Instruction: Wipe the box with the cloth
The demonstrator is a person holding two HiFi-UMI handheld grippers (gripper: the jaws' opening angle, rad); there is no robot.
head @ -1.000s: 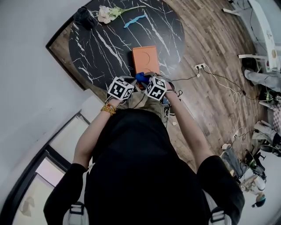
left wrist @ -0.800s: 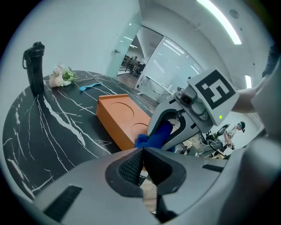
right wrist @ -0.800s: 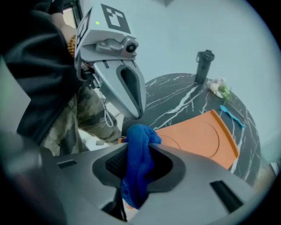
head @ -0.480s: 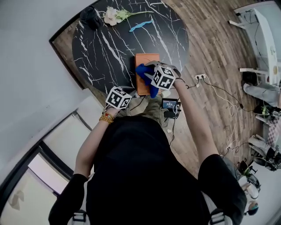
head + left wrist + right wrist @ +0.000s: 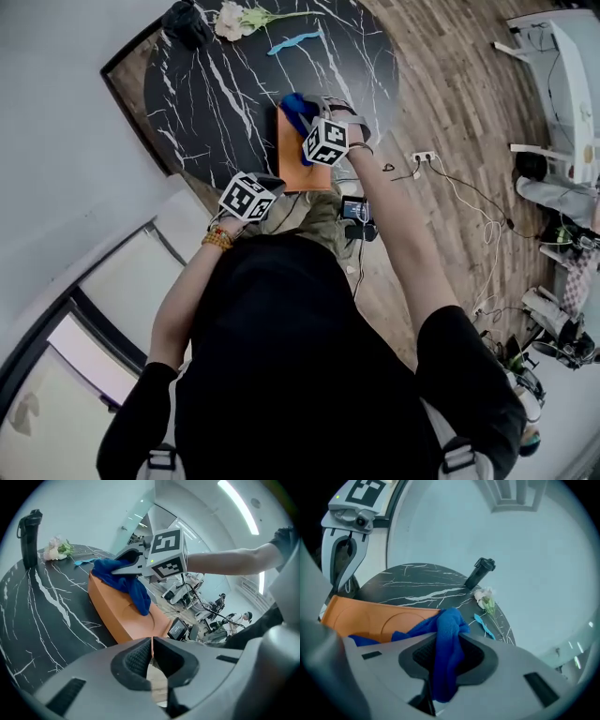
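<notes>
Black marble table (image 5: 216, 103) — orange box (image 5: 289, 157), flower (image 5: 230, 19), bottle (image 5: 187, 23), blue strip (image 5: 295, 40)

Bright, even indoor light fills all three views. A ceiling strip lamp (image 5: 236, 501) burns out to plain white at the top right of the left gripper view. The dark surface (image 5: 216, 84) carries a pale sheen, and the shadows on it are soft. The wide lenses bend walls and floor toward the edges, and both gripper views fall off to black corners. Close to the lens the fingers (image 5: 133, 660) look soft and the cloth (image 5: 447, 639) is blurred. The right gripper view has a cool blue cast.
</notes>
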